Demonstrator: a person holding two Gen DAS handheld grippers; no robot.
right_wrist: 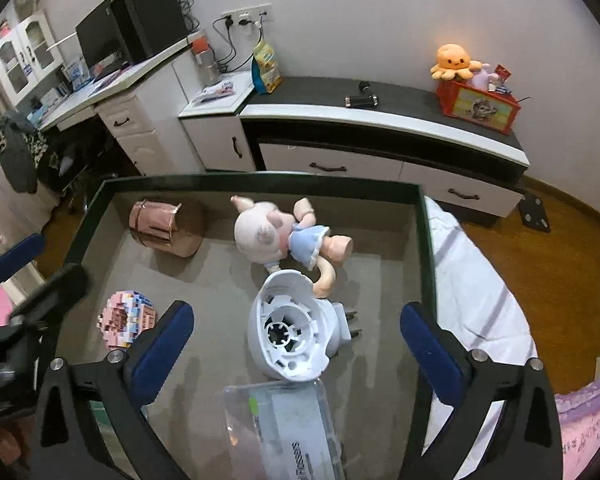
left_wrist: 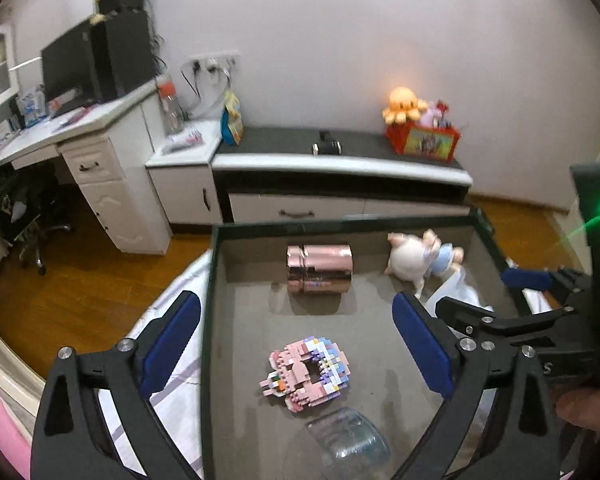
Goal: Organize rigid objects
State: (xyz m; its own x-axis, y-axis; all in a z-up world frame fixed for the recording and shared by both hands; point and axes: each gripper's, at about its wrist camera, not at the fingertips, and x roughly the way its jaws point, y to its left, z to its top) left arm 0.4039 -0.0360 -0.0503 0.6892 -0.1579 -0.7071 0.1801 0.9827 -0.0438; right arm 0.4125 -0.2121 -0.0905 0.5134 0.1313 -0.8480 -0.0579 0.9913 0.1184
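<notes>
A grey, dark-rimmed storage bin (left_wrist: 216,280) (right_wrist: 260,181) holds a rose-gold cylinder (left_wrist: 319,268) (right_wrist: 165,227), a pink and white block model (left_wrist: 308,372) (right_wrist: 127,318), a pig doll in a blue dress (left_wrist: 420,258) (right_wrist: 284,236), a white plug-in device (right_wrist: 290,328) and a clear plastic box (right_wrist: 284,428) (left_wrist: 348,438). My left gripper (left_wrist: 296,344) is open and empty above the block model. My right gripper (right_wrist: 296,344) is open and empty above the white device; it also shows in the left wrist view (left_wrist: 496,296).
The bin sits on a bed with white striped bedding (right_wrist: 476,300). Beyond are a low black-topped cabinet (left_wrist: 340,164), a white desk (left_wrist: 100,128) with a monitor, an office chair (left_wrist: 24,216), and a red toy box with an orange octopus plush (left_wrist: 420,136).
</notes>
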